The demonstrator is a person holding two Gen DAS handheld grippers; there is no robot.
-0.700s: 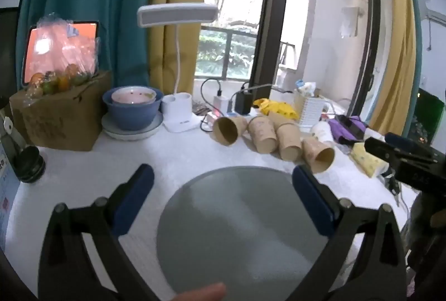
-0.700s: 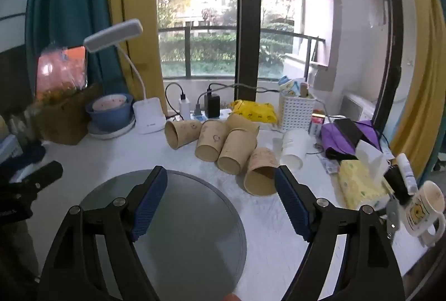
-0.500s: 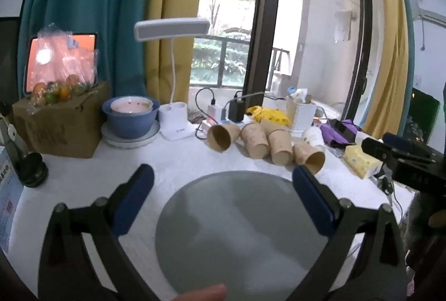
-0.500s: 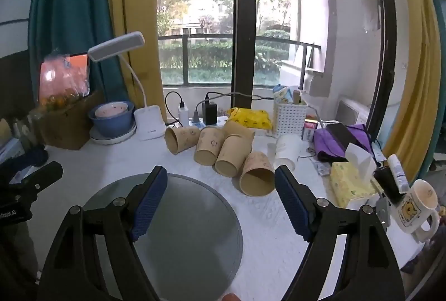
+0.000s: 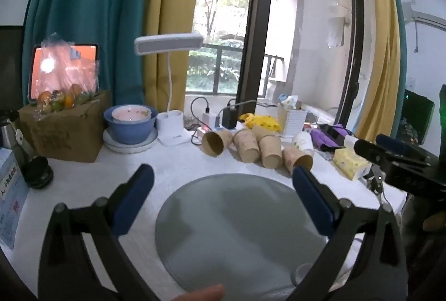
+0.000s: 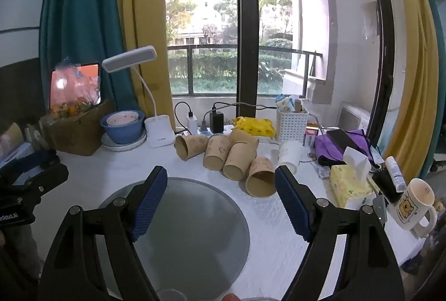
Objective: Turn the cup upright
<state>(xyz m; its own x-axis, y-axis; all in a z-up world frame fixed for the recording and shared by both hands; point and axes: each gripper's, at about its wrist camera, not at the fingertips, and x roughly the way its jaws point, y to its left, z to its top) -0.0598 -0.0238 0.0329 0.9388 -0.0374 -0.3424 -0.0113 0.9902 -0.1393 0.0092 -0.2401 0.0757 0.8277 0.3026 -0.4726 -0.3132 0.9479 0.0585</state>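
Note:
Several brown paper cups lie on their sides in a row on the white table, mouths toward me; they also show in the left wrist view. A white paper cup lies at the row's right end. My right gripper is open and empty, held above the table in front of the cups. My left gripper is open and empty above a grey round mat. The mat also shows in the right wrist view.
Behind the cups are a white desk lamp, a blue bowl on a plate, chargers and a white basket. A tissue pack and a bear mug stand right. A cardboard box stands left.
Both grippers have lifted and tilted up a little, so the cups and table sit lower in both views. Both stay open and empty.

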